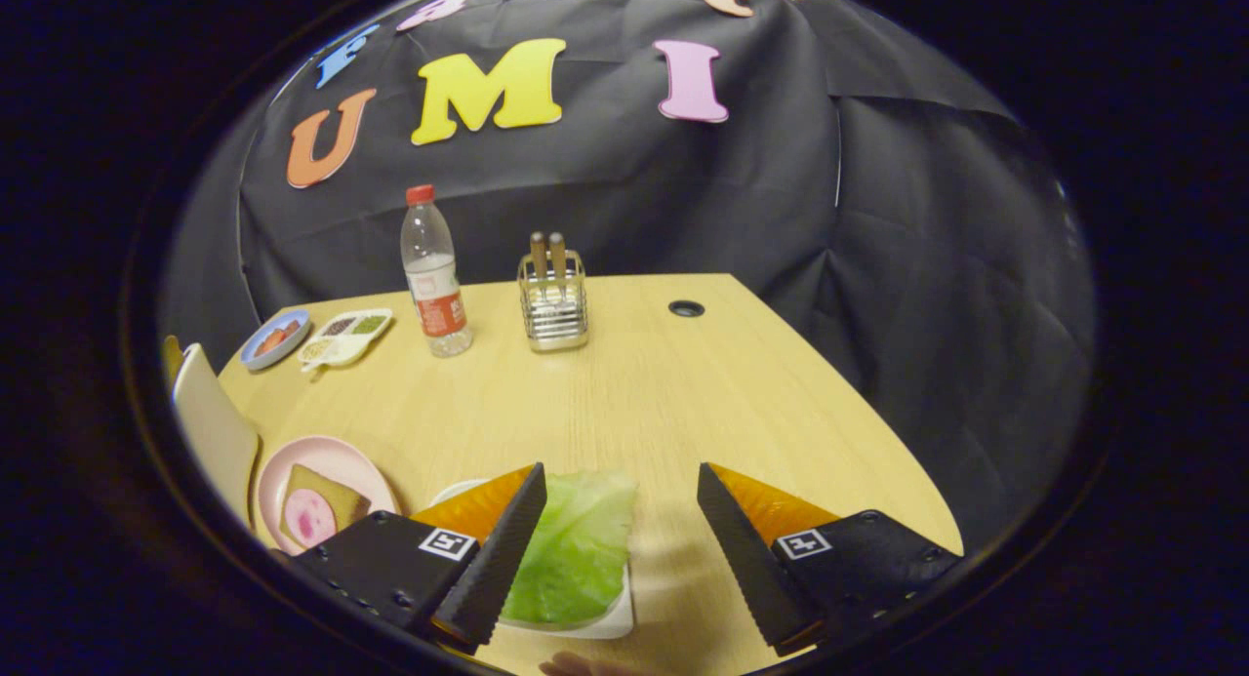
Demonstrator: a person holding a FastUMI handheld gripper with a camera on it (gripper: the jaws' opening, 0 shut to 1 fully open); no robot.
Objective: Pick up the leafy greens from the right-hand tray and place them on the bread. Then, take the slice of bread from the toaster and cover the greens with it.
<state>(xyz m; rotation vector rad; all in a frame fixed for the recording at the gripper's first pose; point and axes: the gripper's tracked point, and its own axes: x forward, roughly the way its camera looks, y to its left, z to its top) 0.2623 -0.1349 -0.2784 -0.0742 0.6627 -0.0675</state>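
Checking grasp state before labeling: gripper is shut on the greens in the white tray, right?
Not shut. The gripper view shows the gripper open, fingers spread wide; the greens lie loose in the white tray by the left finger.

- Gripper [617, 549] fingers spread wide; leafy greens [576, 549] on white tray [610, 622] by left finger.
- Bare table [664, 403] ahead: open passage.
- Far obstacles: bottle [434, 276], utensil rack [553, 305].
- Left: pink plate [332, 458] with bread [327, 505].
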